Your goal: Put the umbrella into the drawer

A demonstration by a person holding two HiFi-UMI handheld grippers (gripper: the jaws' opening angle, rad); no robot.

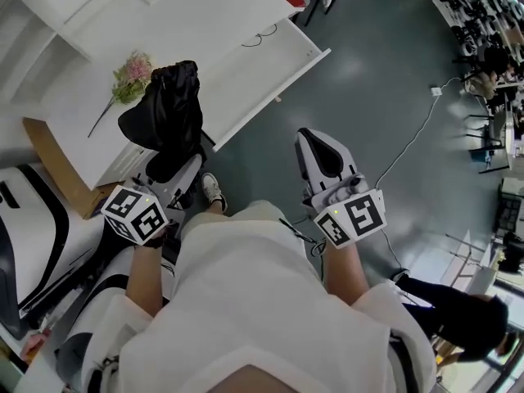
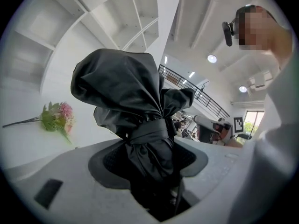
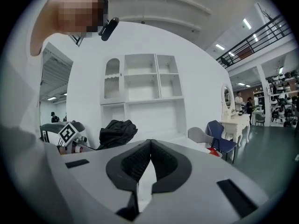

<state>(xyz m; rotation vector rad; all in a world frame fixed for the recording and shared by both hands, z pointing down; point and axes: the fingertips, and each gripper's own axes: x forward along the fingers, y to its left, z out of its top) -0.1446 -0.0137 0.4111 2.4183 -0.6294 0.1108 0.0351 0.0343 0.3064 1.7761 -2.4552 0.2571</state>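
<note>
Umbrella (image 2: pixel 124 90) (black, strapped) between left gripper (image 2: pixel 148 158) fingers (image 2: pixel 108 161)

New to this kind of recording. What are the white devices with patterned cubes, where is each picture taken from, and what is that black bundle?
There is no robot here. A person holds a two-jaw gripper in each hand, and the marker cubes are parts of the grippers. The head view comes from a camera on the person's head that looks down. The other two views come from a camera on each gripper that looks along its jaws. The left gripper is closed on the bundle, a folded black umbrella with a strap round its middle. The right gripper is shut and empty. A sprig of pink flowers lies on the white tabletop.
</note>
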